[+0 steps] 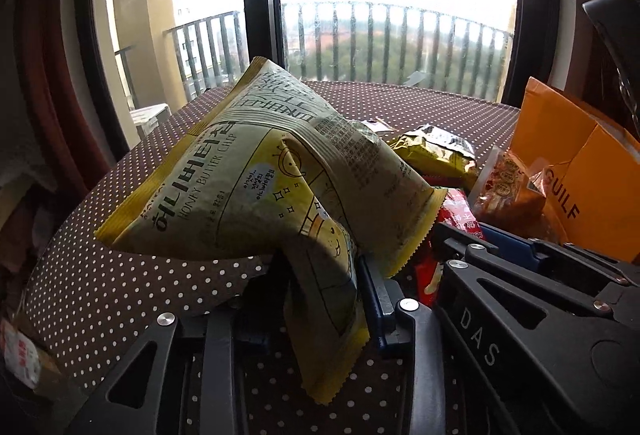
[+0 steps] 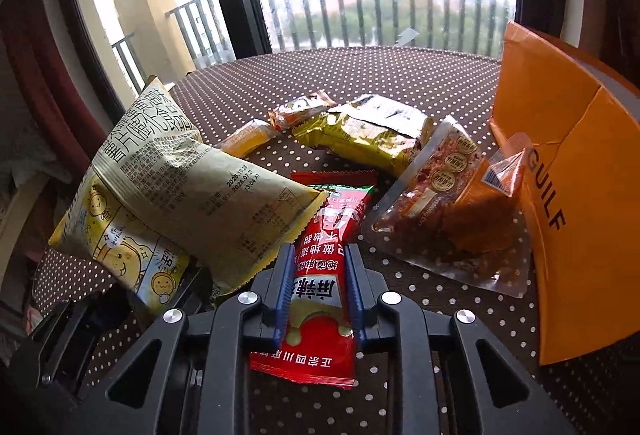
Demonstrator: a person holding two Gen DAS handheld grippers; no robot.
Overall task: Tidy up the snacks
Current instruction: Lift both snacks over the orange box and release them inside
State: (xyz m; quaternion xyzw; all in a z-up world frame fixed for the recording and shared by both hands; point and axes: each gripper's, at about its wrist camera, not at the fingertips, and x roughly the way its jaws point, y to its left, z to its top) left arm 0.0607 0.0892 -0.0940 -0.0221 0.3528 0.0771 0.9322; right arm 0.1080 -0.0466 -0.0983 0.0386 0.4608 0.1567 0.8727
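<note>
My left gripper (image 1: 320, 291) is shut on a yellow Honey Butter Chip bag (image 1: 256, 187), pinching its lower part and holding it up off the polka-dot table (image 1: 104, 291). The bag also shows at the left of the right wrist view (image 2: 172, 195). My right gripper (image 2: 318, 275) is shut on a red snack packet (image 2: 320, 299) that lies lengthwise between the blue fingers (image 2: 282, 287). In the left wrist view the right gripper's black body (image 1: 520, 315) sits at lower right, next to the red packet (image 1: 456, 219).
An orange open box (image 2: 580, 203) stands at the right. A clear pouch of brown snacks (image 2: 448, 211) leans against it. A gold wrapper (image 2: 368, 135) and two small orange packets (image 2: 300, 111) lie mid-table. Windows with a balcony railing are behind.
</note>
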